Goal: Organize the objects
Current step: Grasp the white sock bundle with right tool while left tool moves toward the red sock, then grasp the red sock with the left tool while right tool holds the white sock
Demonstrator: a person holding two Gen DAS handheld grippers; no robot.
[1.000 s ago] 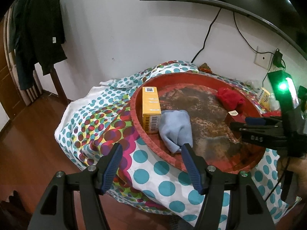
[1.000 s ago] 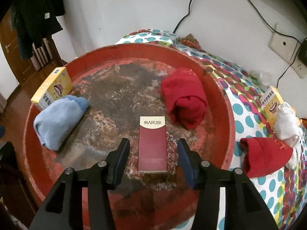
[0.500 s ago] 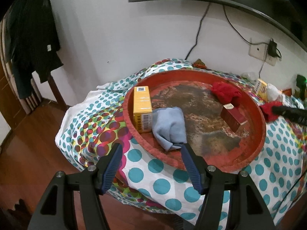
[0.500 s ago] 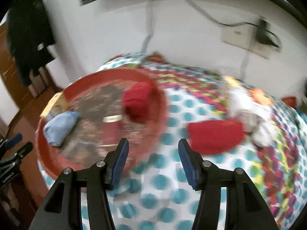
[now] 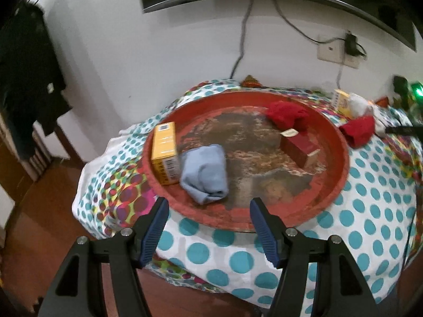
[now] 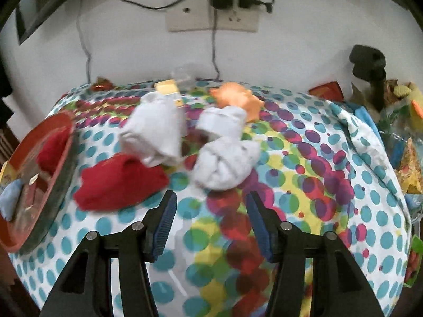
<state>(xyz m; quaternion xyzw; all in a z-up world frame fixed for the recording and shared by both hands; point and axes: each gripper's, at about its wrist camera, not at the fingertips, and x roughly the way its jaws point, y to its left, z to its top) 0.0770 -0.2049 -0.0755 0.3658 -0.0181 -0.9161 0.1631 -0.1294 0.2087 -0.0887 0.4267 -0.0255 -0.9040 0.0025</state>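
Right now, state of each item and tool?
left tool: open, empty
right tool: open, empty
red tray: holds four items
yellow box: in tray, lying flat
blue cloth: in tray, bundled
maroon box: in tray
red cloth: on tablecloth, outside tray
white cloths: on tablecloth, bundled

Red round tray (image 5: 341,142), worn rusty floor, sits on the dotted cloth. Inside it: yellow box (image 5: 164,155) flat at the left wall, rolled blue cloth (image 5: 205,173) touching it, dark red box (image 5: 300,146) lying right of centre, red cloth (image 5: 288,113) at the far rim. Outside the tray, to its right: a red cloth (image 6: 119,181), then three bundled white cloths (image 6: 154,132).
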